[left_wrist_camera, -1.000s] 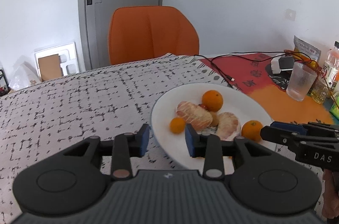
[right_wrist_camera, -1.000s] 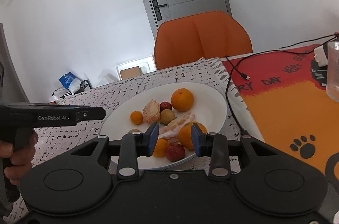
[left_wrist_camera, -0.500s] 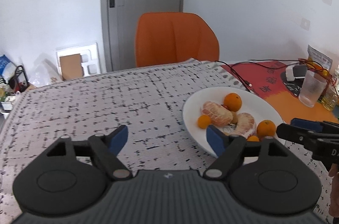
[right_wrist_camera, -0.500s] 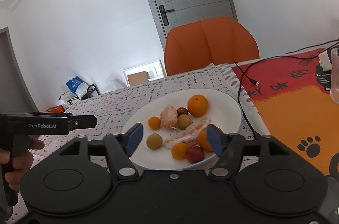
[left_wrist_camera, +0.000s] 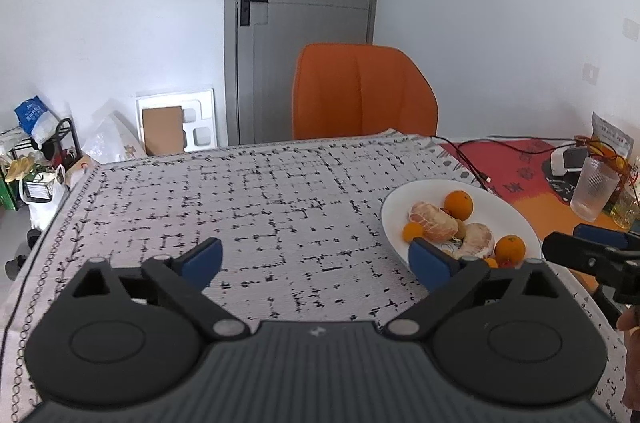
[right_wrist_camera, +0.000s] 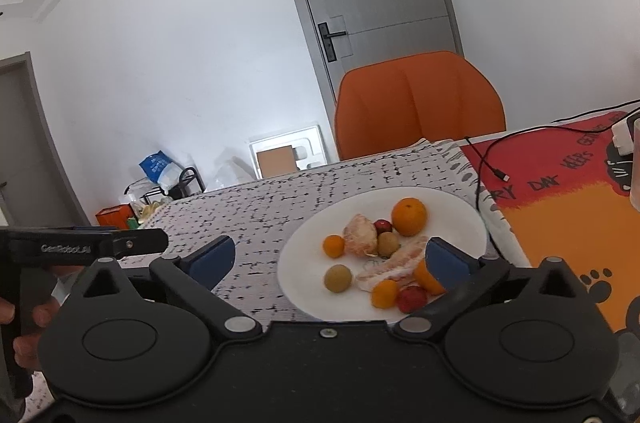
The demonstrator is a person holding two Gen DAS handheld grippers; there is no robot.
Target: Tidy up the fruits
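A white plate [right_wrist_camera: 460, 211] on the patterned tablecloth holds several fruits: a large orange [right_wrist_camera: 409, 216], peeled citrus pieces [right_wrist_camera: 361, 241], small oranges [right_wrist_camera: 333, 246], a green-yellow round fruit [right_wrist_camera: 338, 278] and red fruits [right_wrist_camera: 411, 298]. The plate [left_wrist_camera: 404, 199] also shows in the left wrist view, at the right. My left gripper [left_wrist_camera: 316, 263] is open and empty above the cloth, left of the plate. My right gripper [right_wrist_camera: 328, 257] is open and empty, held above the plate's near edge.
An orange chair [left_wrist_camera: 362, 91] stands behind the table. A red and orange mat [right_wrist_camera: 568, 191] with a black cable [right_wrist_camera: 486, 163] lies right of the plate. A ribbed glass [left_wrist_camera: 592, 191] and bottles stand at the far right.
Both grippers have opened wide from nearly shut. Both have pulled back and up from the plate, so it looks smaller and farther.
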